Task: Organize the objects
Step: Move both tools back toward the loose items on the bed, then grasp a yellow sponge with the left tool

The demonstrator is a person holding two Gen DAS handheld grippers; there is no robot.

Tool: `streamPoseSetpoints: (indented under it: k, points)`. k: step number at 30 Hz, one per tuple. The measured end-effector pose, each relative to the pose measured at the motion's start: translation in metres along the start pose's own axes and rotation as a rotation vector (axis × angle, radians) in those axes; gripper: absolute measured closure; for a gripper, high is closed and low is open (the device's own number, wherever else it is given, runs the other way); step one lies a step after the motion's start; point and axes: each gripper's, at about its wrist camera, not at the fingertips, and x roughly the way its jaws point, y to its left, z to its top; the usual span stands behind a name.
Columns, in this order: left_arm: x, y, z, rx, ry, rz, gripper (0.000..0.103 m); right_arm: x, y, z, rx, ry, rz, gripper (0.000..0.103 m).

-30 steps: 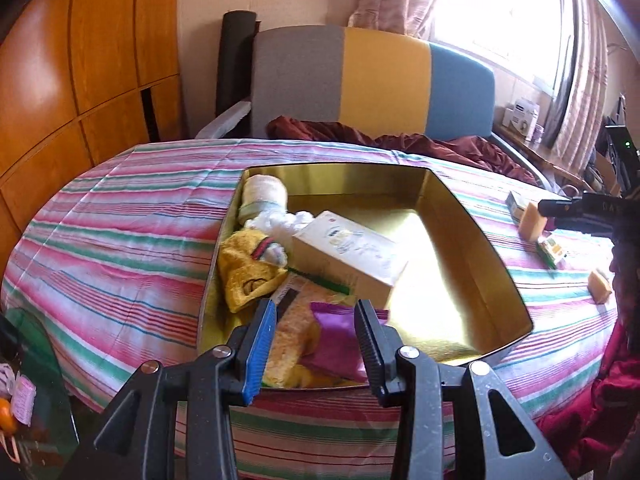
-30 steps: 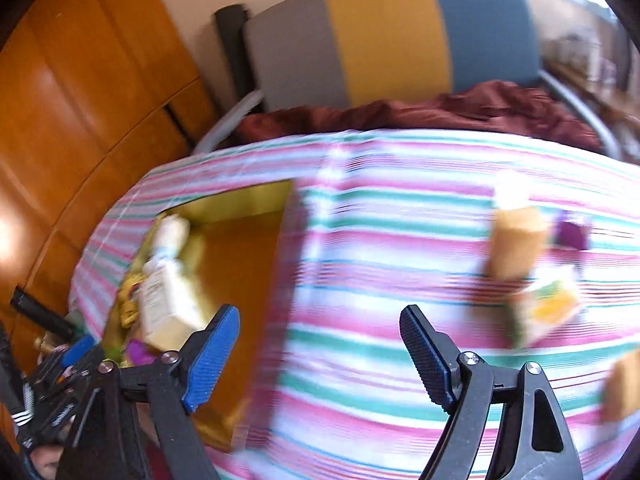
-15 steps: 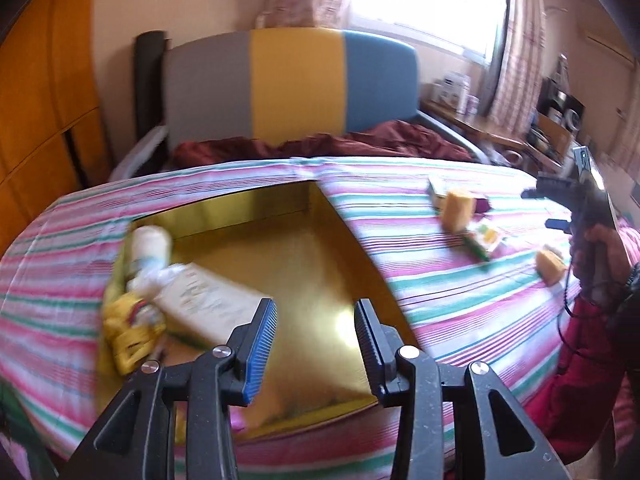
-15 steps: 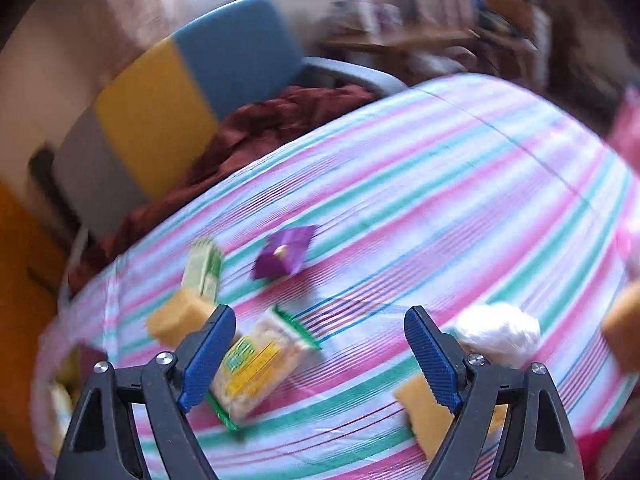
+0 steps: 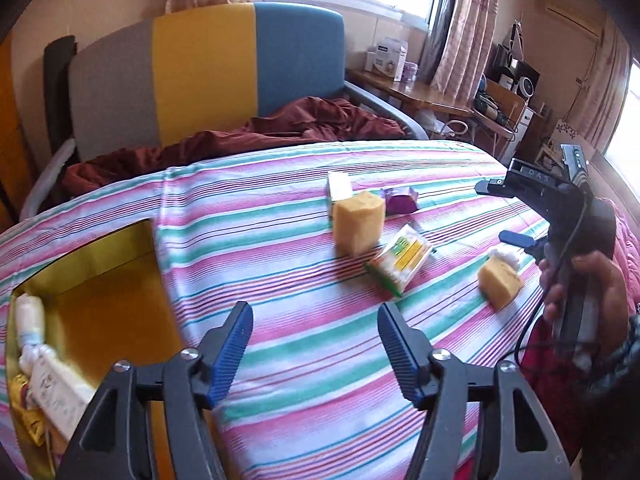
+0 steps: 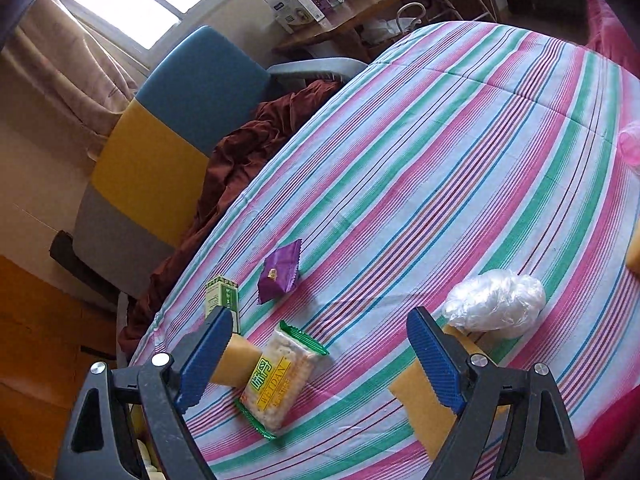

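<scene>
On the striped tablecloth [image 5: 280, 280] lie a yellow sponge block [image 5: 357, 222], a green-edged cracker packet [image 5: 401, 260], a purple sachet [image 5: 400, 200], a small green-white box [image 5: 338, 190] and a second sponge [image 5: 500, 279]. A gold tray [image 5: 100, 304] at the left holds a white box [image 5: 56, 392] and a bottle [image 5: 29, 318]. My left gripper [image 5: 314, 350] is open and empty above the cloth. My right gripper [image 6: 318, 354] is open and empty over the cracker packet [image 6: 280, 378], with the purple sachet [image 6: 279, 272], the box [image 6: 222, 296] and a white plastic wad [image 6: 496, 302] around it.
A grey, yellow and blue chair [image 5: 208, 72] with a dark red cloth [image 5: 240, 140] stands behind the table. A wooden desk with boxes [image 5: 404, 84] is at the back right. My right hand and its gripper body [image 5: 568, 216] show at the table's right edge.
Both views have swung right, from the gold tray to the loose items on the cloth. My left gripper's jaws have opened wider. The right gripper has come closer over the cracker packet.
</scene>
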Motion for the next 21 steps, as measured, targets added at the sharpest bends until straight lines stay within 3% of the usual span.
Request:
streamPoseSetpoints:
  k: [7,10,21]
  points:
    - [0.057,-0.020,0.027,-0.056,0.069,-0.041,0.028,-0.002,-0.004,-0.002,0.023,0.010,0.046,0.012]
    - [0.080,-0.024,0.040,-0.097,0.078,-0.047,0.019,-0.002,-0.003,-0.003,0.018,0.013,0.058,0.012]
    - [0.158,-0.034,0.074,-0.209,0.123,-0.010,0.015,0.009,0.002,-0.005,0.008,0.057,0.083,0.011]
